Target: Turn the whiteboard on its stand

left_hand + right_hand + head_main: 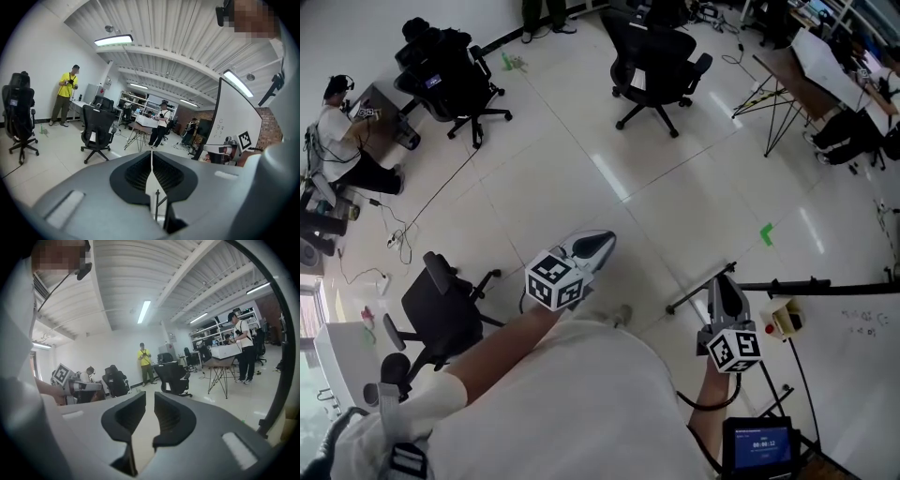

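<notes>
The whiteboard (855, 375) stands at the lower right of the head view, its black top rail (825, 286) running towards the right gripper (727, 281). That gripper hovers near the board's left end, its claw slightly spread with nothing in the gap. Further left, the left gripper (598, 242) hangs over the pale floor (581, 159), claw pressed together and empty. Black office chairs (652, 56) stand beyond.

Your head camera looks steeply down from above; the whiteboard (853, 375) sits at four o'clock. Each gripper camera rides close behind its jaws, facing almost level. Both share the black chair (97, 129) (174, 376) and yellow-shirted person (65, 96) (144, 363), toward nine o'clock in the left one.
</notes>
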The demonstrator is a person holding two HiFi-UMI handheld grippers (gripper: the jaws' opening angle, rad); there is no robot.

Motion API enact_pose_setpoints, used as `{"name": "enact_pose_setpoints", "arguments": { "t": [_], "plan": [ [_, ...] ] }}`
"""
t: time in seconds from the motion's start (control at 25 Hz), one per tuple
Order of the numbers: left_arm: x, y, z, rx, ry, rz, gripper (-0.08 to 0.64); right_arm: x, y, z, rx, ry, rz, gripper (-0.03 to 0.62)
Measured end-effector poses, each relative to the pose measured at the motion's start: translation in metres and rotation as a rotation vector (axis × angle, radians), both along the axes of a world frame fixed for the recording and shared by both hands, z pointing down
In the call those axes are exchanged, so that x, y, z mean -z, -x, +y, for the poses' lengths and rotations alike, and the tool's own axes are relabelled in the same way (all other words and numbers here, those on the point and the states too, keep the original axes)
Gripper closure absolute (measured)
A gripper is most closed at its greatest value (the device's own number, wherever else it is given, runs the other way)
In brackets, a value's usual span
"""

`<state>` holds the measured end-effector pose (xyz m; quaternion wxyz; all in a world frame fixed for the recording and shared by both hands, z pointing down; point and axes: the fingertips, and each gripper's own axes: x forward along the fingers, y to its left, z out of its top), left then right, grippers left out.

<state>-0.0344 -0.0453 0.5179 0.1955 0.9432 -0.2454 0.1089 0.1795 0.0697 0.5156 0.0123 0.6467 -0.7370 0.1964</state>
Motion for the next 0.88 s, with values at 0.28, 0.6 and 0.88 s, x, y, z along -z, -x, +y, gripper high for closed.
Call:
{"name": "enact_pose_setpoints", "arguments": {
  "t": [0.28,0.6,0.88],
  "plan": [
    [-0.001,-0.023,-0.017,-0.04,0.006,0.022,0.535,0.002,-0.016,0.01,-0.057,0.019,0.019,0.537],
    [-0.008,-0.053,-0.055,-0.135,0.026,0.023,0.535,0.001,-0.034,-0.005,-0.17,0.034,0.011,0.537],
    [0.002,-0.066,-0.127,-0.206,0.001,0.014,0.535,0.011,-0.029,-0.067,-0.223,0.005,0.003,0.537]
  ]
}}
